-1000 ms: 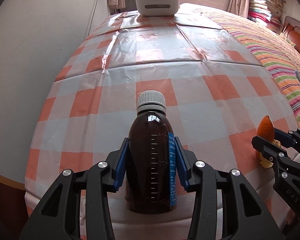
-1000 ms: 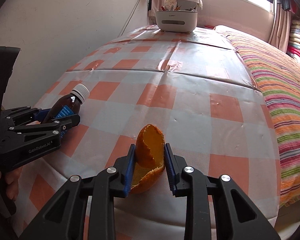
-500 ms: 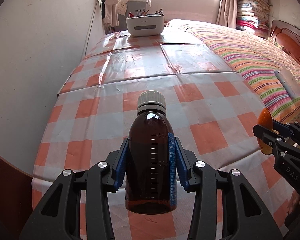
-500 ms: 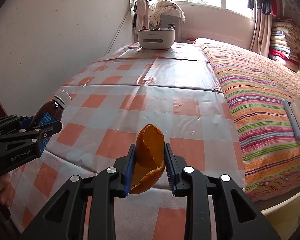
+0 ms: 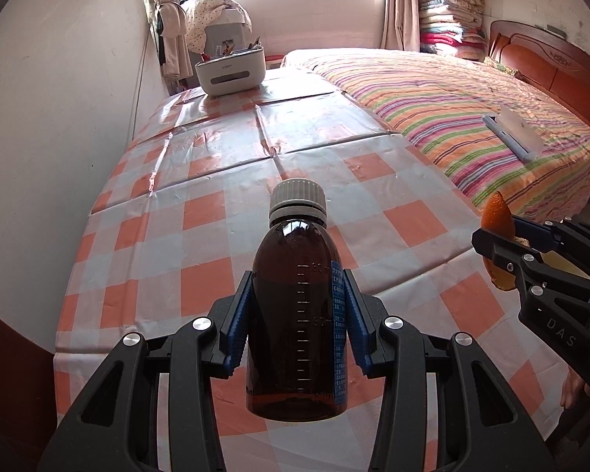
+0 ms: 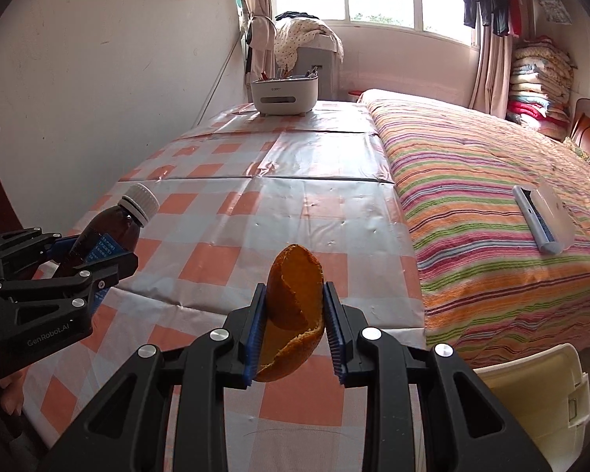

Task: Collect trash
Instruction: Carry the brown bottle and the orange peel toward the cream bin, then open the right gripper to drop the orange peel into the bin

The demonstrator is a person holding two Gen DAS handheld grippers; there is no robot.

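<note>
Left gripper (image 5: 298, 328) clamped on a brown bottle (image 5: 297, 322), blue pads pressed to both sides of its lower body, grey ribbed cap (image 5: 298, 201) pointing away, measuring marks facing the camera, a blue label along its right edge. Bottle lifted clear above the near end of the surface (image 5: 200, 212), which wears an orange-and-white checked cloth. Right gripper (image 6: 294, 328) closed around a curled piece of orange peel (image 6: 293, 308), held upright between the pads, hollow side toward the camera, likewise raised above the near edge of the surface. Each gripper visible in the other's view: left one with the tilted bottle at the left of the right wrist view, right one with the peel at the right of the left wrist view, well apart from each other. At the far end of the surface, a white caddy (image 6: 285, 94) holding pens. Beside the surface on the right, a bed with a striped cover (image 6: 491, 204), a white lint roller (image 6: 542, 218) lying on it. At lower right, beside the bed, a cream bin (image 6: 539, 389).
</note>
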